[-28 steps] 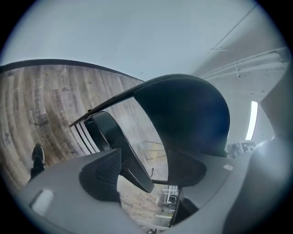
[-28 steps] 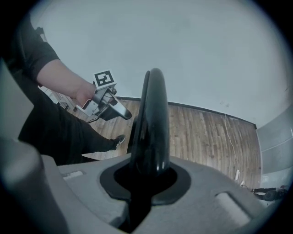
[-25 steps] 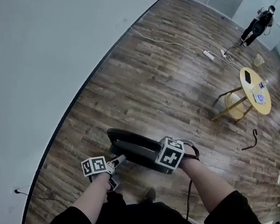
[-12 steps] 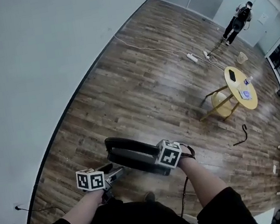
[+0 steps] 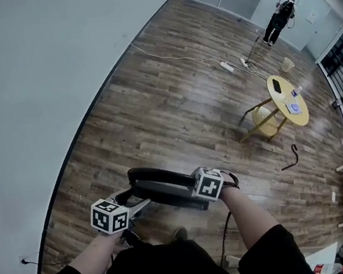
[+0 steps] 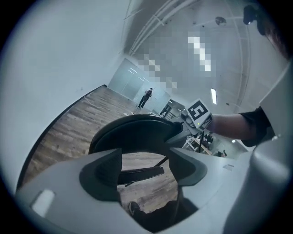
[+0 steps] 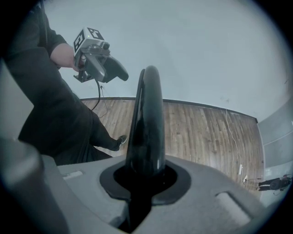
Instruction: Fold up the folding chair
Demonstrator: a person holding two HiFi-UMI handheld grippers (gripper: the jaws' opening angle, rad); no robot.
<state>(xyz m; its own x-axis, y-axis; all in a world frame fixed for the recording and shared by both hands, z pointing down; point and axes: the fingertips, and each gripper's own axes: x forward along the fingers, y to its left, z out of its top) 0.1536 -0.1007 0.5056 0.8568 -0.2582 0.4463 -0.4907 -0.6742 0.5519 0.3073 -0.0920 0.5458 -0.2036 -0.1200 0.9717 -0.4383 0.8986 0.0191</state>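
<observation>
The black folding chair with a rounded plastic back point(image 5: 160, 181) stands on the brown wood-plank floor point(image 5: 174, 113) right in front of the person, near the pale wall point(image 5: 33, 77). The right tool point(image 5: 201, 199) points steeply down and is clamped on the chair's top edge; in the right gripper view the glossy black rim point(image 7: 146, 119) rises straight out from between the jaws of the right tool point(image 7: 143, 183), which are pressed against it on both sides. The left tool point(image 5: 143, 203) hangs just beside the chair's left end with its jaws wide apart. In the left gripper view nothing is pinched by the left tool point(image 6: 144, 170): only floor, a dark bar and a shoe show through the gap, with the chair's curved back point(image 6: 130, 132) beyond. The right gripper view shows the left tool point(image 7: 112, 68) raised in the air, apart from the rim.

Well away across the floor stands a round yellow table point(image 5: 288, 92) with small items on it, a white power strip with its cable point(image 5: 227, 66), and a person in dark clothes point(image 5: 277, 16) near the far wall
</observation>
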